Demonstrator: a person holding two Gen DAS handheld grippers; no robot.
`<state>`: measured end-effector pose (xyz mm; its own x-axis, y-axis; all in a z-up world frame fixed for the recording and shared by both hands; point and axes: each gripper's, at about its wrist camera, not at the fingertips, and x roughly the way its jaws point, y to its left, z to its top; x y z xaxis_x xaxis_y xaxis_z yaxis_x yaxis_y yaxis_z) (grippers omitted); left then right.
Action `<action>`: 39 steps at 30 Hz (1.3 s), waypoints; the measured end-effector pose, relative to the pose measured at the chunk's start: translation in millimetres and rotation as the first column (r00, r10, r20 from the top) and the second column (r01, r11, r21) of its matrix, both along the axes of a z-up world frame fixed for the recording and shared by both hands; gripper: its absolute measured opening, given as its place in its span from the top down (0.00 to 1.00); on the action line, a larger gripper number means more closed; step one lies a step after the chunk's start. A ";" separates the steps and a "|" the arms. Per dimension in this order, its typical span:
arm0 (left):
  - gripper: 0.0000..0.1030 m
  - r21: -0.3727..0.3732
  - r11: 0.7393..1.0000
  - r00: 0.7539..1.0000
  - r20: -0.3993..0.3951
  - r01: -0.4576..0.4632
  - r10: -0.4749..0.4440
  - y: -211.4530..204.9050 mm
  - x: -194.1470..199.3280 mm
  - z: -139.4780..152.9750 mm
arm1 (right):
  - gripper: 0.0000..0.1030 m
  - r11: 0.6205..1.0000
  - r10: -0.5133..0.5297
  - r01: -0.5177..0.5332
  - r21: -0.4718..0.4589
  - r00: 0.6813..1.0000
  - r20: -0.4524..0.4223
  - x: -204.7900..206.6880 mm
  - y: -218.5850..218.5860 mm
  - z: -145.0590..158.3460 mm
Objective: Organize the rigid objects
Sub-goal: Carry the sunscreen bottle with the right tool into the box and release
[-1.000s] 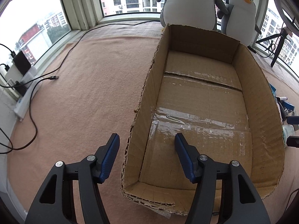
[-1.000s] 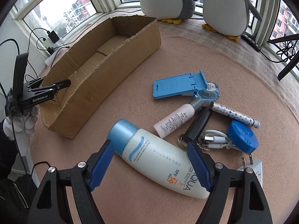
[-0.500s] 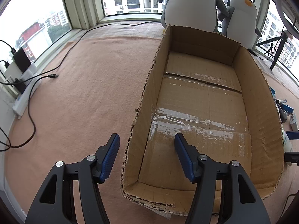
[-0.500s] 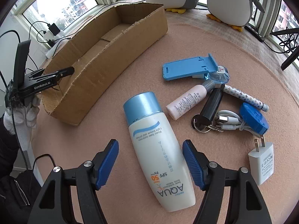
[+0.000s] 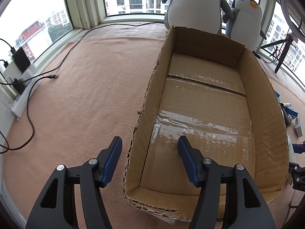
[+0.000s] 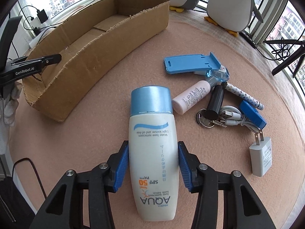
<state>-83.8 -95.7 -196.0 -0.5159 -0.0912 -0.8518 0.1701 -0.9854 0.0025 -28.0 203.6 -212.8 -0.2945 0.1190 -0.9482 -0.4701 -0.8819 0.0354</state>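
Note:
A white sunscreen bottle (image 6: 152,133) with a blue cap lies on the pink carpet, cap pointing away. My right gripper (image 6: 153,152) is closed in on its body, blue pads against both sides. An empty cardboard box (image 6: 114,43) sits to the left of it. In the left wrist view my left gripper (image 5: 149,148) stands open, straddling the box's left wall (image 5: 144,114) near the front corner. Right of the bottle lie a blue phone stand (image 6: 188,63), a small pink bottle (image 6: 192,99), a black cylinder (image 6: 215,103), a patterned pen (image 6: 244,95) and a white charger plug (image 6: 261,158).
Two plush penguins (image 5: 194,5) stand behind the box by the windows. Keys (image 6: 204,122), a white cable (image 6: 232,118) and a blue case (image 6: 251,114) lie in the pile. Black cables (image 5: 28,87) and a power strip run along the left edge. A tripod leg (image 6: 286,57) stands at right.
My right gripper moved forward over the sunscreen bottle, lined up with it, and its fingers narrowed onto the bottle's sides. The left gripper stayed by the box.

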 end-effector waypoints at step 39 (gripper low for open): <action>0.41 0.001 1.000 1.000 -0.016 0.012 -0.012 0.5 0.8 -0.6 | 0.57 0.994 -0.095 0.077 -0.074 0.957 -0.274 -124.0 2.1 79.2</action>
<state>-83.1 -95.2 -196.6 -0.5304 -0.0844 -0.8435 0.1587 -0.9873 -0.0010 -152.0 205.7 -133.6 -0.5376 0.0987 -0.8374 -0.5080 -0.8306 0.2282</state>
